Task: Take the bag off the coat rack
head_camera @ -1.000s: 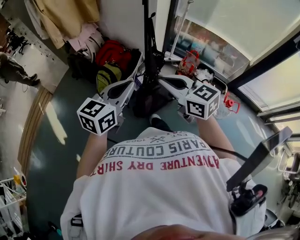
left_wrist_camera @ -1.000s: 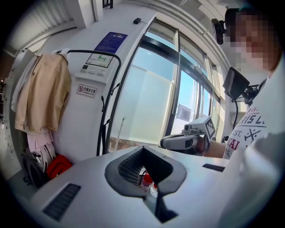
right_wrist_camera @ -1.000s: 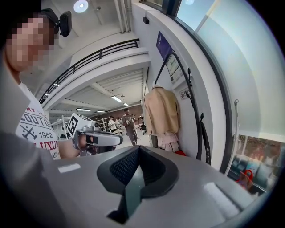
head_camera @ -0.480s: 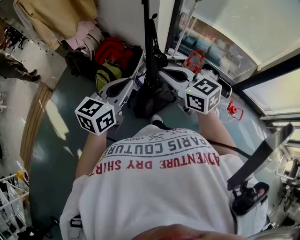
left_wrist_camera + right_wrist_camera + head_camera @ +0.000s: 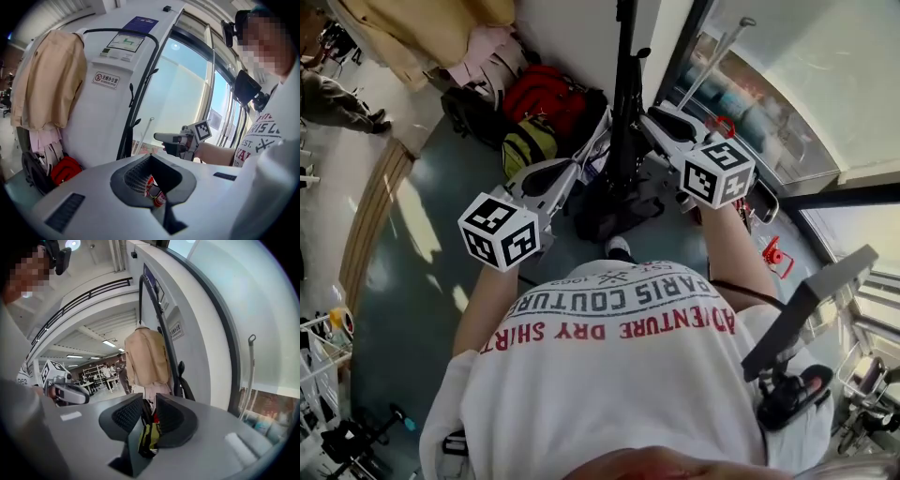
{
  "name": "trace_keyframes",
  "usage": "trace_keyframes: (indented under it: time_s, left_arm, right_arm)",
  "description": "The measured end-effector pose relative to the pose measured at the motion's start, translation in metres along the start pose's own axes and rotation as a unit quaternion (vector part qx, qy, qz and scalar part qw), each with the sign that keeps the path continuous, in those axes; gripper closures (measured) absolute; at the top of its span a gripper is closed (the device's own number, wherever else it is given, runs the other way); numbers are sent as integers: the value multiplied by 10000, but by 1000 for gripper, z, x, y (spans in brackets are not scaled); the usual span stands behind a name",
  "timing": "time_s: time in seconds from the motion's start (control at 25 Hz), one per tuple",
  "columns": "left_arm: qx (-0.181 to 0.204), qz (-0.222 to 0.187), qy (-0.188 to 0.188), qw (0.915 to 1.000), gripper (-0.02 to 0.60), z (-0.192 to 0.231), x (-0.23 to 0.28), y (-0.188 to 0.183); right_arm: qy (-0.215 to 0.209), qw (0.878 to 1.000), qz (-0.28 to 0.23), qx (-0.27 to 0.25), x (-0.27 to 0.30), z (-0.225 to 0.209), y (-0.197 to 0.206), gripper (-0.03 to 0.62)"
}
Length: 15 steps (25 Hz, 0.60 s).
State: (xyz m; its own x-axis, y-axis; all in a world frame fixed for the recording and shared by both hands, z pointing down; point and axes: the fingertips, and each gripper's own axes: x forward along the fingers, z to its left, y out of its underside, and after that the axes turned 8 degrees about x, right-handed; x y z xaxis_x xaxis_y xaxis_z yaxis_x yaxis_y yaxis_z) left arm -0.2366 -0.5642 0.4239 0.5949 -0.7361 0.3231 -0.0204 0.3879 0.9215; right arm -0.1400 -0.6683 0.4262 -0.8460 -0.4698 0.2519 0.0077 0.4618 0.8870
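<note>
The black coat rack (image 5: 625,89) rises between my two grippers, and a black bag (image 5: 609,202) hangs low against its pole. My left gripper (image 5: 551,180) sits left of the pole beside the bag, its jaws a little apart with nothing in them. My right gripper (image 5: 673,127) is right of the pole and higher. Its jaws are opening and are empty. In the right gripper view (image 5: 150,416) the rack's pole (image 5: 161,324) and a black strap (image 5: 187,389) on a hook stand just ahead. The left gripper view (image 5: 152,185) shows the rack (image 5: 140,93) against a white wall.
A red backpack (image 5: 548,98) and a yellow-green bag (image 5: 528,145) lie on the floor behind the rack. A beige coat (image 5: 147,357) hangs on it. A glass wall (image 5: 787,103) runs along the right, with red items (image 5: 773,253) at its foot. People stand far left (image 5: 337,98).
My right gripper has moved up and away from me, closer to the rack's pole. The left gripper has stayed about where it was. The head view has shifted slightly.
</note>
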Motion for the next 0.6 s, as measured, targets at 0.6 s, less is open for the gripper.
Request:
trace_keyframes:
  time_s: [0.6]
  left_arm:
    - [-492,287,-204,9982,580,52,24,30]
  right_arm:
    - [959,9937,568,67,118,-102,42,414]
